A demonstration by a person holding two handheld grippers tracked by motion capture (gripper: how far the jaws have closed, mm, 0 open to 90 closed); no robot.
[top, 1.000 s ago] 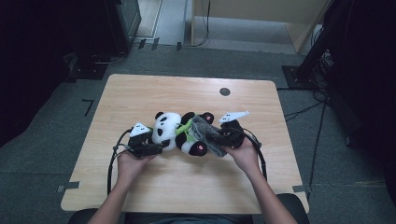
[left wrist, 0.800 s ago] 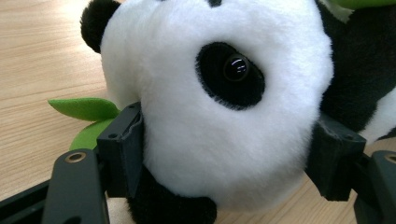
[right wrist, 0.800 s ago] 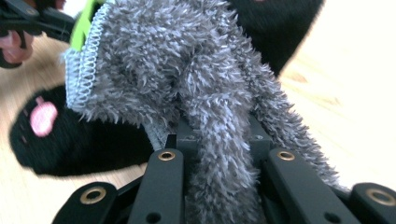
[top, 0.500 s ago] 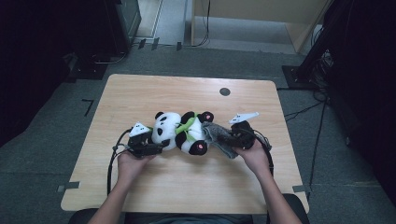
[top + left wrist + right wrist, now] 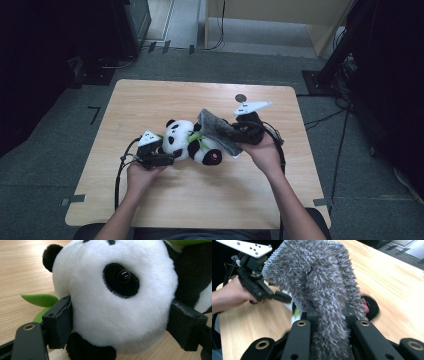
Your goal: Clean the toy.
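From the high view, a stuffed panda (image 5: pixel 192 145) lies on its side near the middle of the bench (image 5: pixel 150 100), long axis running across it, head toward the left gripper (image 5: pixel 162 159). The right gripper (image 5: pixel 239 134) holds a grey cloth (image 5: pixel 217 132) lifted over the panda's body, so the cloth lies above and to the right of the toy, nearer the right hand.

In the left gripper view, the jaws stand wide on either side of the panda's (image 5: pixel 112 290) head and have just been opening; the pads look to touch the fur only lightly, if at all.

In the right gripper view, the jaws are clamped tight on the shaggy cloth (image 5: pixel 324 285), which stands up between them, the left gripper (image 5: pixel 254 282) beyond.
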